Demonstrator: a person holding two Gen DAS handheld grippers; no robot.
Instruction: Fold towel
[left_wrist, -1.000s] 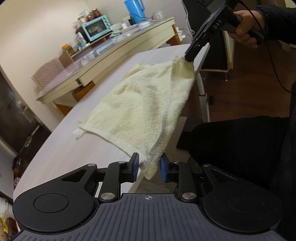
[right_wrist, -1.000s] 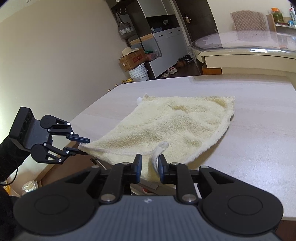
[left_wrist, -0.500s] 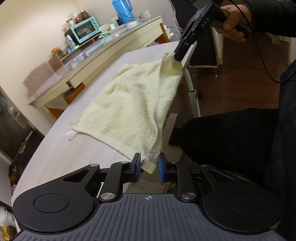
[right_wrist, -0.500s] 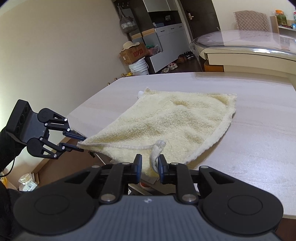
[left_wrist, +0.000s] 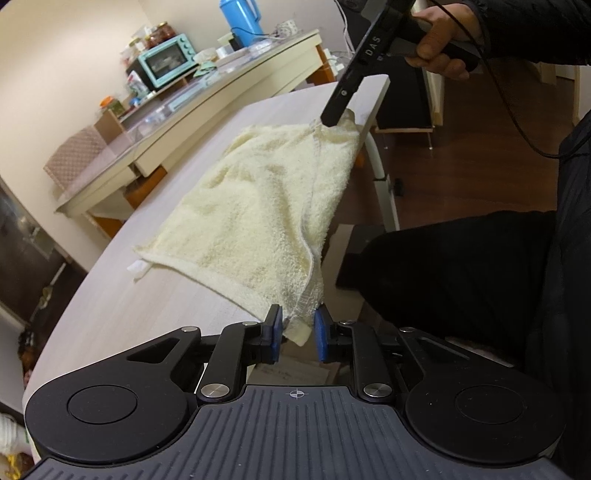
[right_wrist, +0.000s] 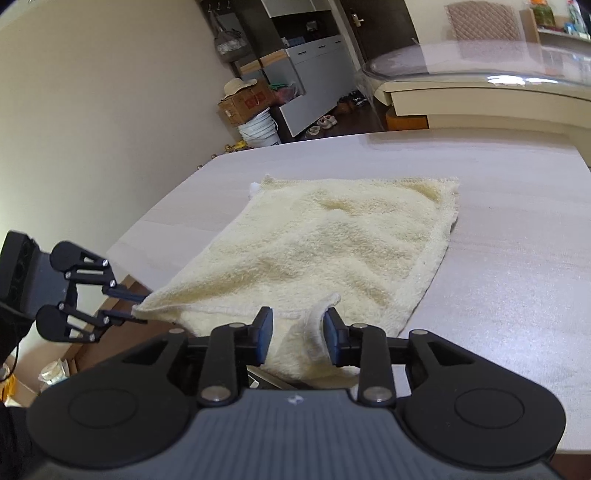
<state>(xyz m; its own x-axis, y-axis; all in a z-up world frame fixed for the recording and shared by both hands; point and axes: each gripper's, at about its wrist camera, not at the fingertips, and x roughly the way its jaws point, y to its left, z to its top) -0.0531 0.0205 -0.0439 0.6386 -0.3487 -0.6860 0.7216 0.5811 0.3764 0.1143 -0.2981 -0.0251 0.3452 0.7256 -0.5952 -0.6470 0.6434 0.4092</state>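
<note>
left gripper (left_wrist: 297, 332): fingers clenched on near left corner of towel (left_wrist: 258, 206), corner pinched up off surface (right_wrist: 517, 258) edge. towel is pale yellow and lies spread flat across surface, far edge flat, white tag poking out at far left corner, near edge hanging over edge toward person. right gripper (right_wrist: 298, 332): fingers released, parted wide, near right corner of towel curled up loose between them, not squeezed. hand (left_wrist: 439, 48) in dark sleeve holds right gripper handle.
</note>
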